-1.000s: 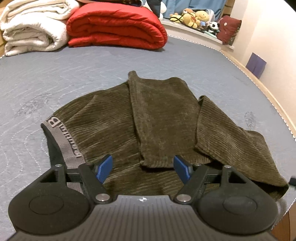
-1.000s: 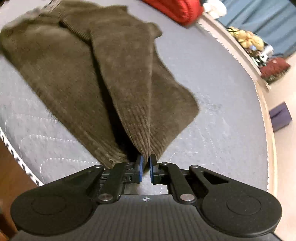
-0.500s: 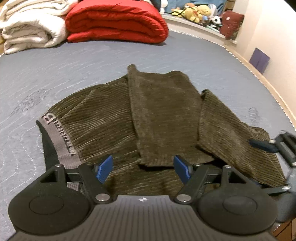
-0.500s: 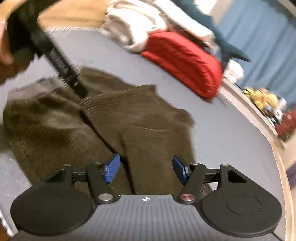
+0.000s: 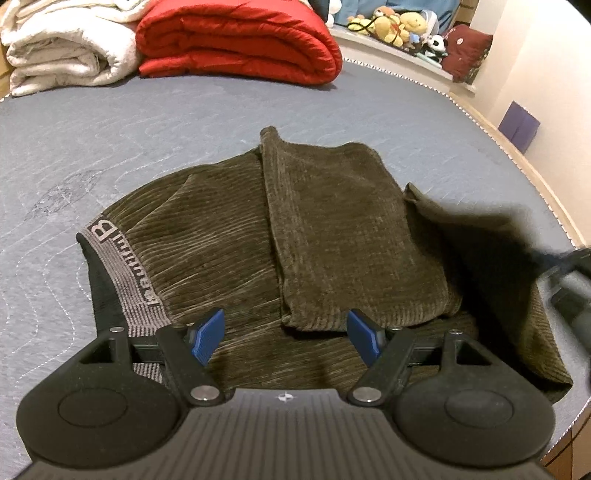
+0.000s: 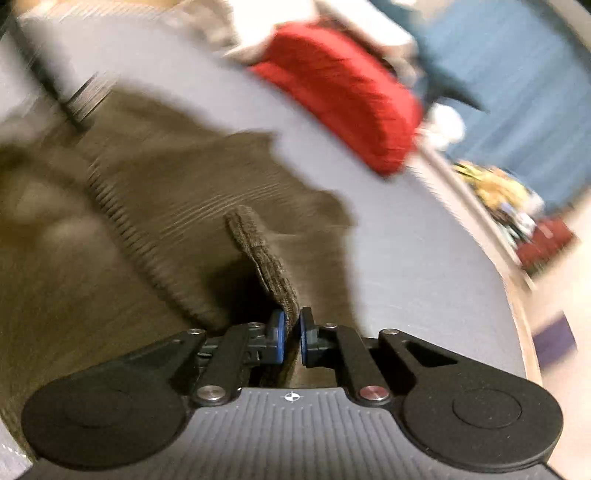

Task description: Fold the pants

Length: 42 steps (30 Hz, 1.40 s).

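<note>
Rightward, right tongs [image 6: 290,334] pinch pants [image 5: 332,229] hem near mattress [image 5: 147,122] edge.

— Brown ribbed pants [image 5: 229,236], lying spread out on the bed. Grey band with letters at the left.
— One leg folded over the middle. Other leg's end lifted up, pinched.

Grey quilted mattress [image 5: 184,122], wavy stitching, lying across both views. Rolled red padded quilt [image 5: 240,40] resting at its far edge. Folded white fleecy blanket [image 5: 66,44] sitting just beside the quilt, on its left. Cluster of yellow and mixed-colour plush toys [image 5: 399,22] sitting on a pale ledge beyond the mattress. Dark red cushion [image 5: 467,51] leaning beside the toys. Small purple box [image 5: 519,127] standing against the cream wall. Blue curtain [image 6: 517,74] hanging behind, blurred.
</note>
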Each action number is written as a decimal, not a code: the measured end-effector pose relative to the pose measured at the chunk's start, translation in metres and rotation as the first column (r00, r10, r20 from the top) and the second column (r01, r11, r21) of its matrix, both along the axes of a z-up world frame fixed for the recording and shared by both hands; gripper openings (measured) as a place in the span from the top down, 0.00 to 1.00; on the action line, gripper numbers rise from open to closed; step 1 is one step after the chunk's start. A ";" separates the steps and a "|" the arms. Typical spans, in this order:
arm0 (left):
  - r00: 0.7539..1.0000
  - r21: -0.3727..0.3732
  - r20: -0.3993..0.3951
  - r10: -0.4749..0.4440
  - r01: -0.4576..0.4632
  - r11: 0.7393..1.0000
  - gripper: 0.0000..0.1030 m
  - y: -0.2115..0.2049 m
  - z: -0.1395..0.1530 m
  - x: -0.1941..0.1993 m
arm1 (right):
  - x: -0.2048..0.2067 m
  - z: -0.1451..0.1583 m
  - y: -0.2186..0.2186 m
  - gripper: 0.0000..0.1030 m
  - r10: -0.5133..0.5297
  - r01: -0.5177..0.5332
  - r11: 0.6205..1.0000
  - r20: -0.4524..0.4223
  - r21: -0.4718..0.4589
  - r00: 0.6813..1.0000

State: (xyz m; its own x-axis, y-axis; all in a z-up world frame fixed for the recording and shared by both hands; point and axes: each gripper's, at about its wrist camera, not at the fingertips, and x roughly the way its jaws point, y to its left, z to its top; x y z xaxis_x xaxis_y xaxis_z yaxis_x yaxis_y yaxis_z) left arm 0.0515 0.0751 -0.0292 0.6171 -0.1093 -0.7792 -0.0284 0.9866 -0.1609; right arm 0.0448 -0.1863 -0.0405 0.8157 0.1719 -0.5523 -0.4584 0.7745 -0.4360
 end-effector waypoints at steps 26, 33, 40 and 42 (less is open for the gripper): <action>0.986 0.004 -0.010 -0.165 0.165 0.986 0.25 -0.039 -0.010 -0.013 | -0.059 -0.063 -0.475 0.93 -0.814 0.892 -0.116 -0.556 0.436 0.166; 0.828 -0.074 -0.002 -0.561 0.559 0.826 0.25 -0.094 -0.017 -0.043 | -0.072 -0.068 -0.483 0.93 -0.801 0.922 -0.209 -0.598 0.326 0.030; 0.673 0.025 -0.071 -0.736 0.739 0.674 0.18 -0.142 -0.043 -0.071 | -0.088 -0.037 -0.480 0.75 -0.883 0.854 -0.278 -0.468 0.441 -0.046; 0.654 0.041 -0.093 -0.751 0.756 0.653 0.18 -0.146 -0.052 -0.071 | -0.081 -0.033 -0.474 0.62 -0.887 0.852 -0.215 -0.460 0.477 0.034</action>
State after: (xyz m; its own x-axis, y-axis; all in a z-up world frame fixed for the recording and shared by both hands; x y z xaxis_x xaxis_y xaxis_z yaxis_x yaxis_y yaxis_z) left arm -0.0200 -0.0707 -0.0811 0.2974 -0.4590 -0.8372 0.7226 0.6813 -0.1168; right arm -0.0362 -0.6603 -0.0737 0.4624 -0.5357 -0.7065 0.8722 0.4180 0.2539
